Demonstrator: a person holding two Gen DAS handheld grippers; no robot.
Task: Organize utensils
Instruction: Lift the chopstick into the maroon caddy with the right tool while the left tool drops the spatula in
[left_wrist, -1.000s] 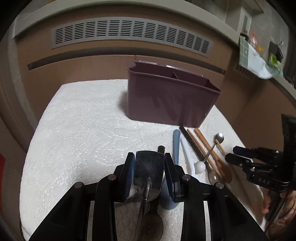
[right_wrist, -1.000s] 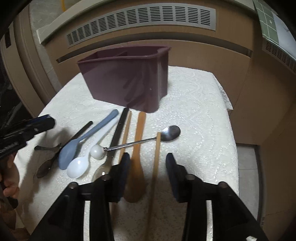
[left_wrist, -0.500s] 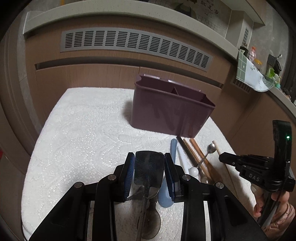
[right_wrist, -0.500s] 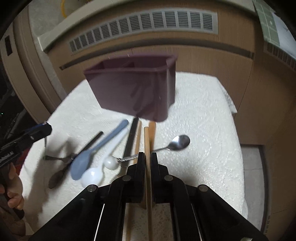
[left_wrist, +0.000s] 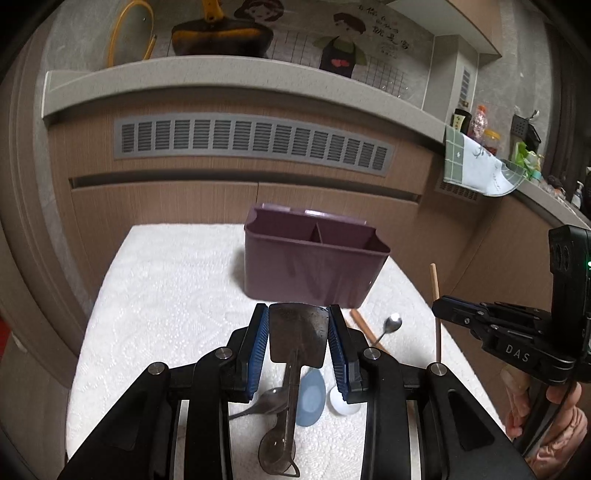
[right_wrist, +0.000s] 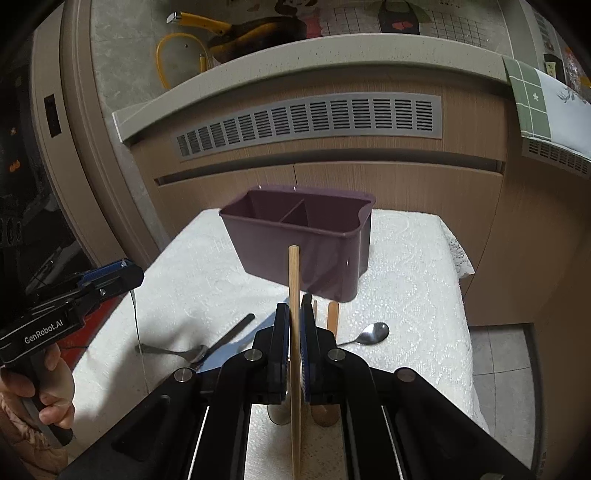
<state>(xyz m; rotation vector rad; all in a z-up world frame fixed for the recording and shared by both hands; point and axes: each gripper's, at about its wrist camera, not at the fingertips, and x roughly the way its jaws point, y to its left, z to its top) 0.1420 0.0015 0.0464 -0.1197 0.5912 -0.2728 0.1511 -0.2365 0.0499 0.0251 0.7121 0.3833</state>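
wooden chopstick (right_wrist: 294, 332) clamped in right tongs (right_wrist: 294, 314), above table.

Dark purple plastic utensil caddy (right_wrist: 303, 254), two compartments, stood upright on white worktop, both compartments looked empty. Dark metal spatula (left_wrist: 298, 334) hung blade up, handle down, clamped at blade. Thin wooden chopstick (right_wrist: 294, 295) stood upright, clamped mid-length. On worktop near caddy: steel spoon (right_wrist: 371, 332), fork (right_wrist: 173, 350), light blue plastic spoon (left_wrist: 310, 397), white spoon (left_wrist: 338, 400), wooden utensils (right_wrist: 332, 314).
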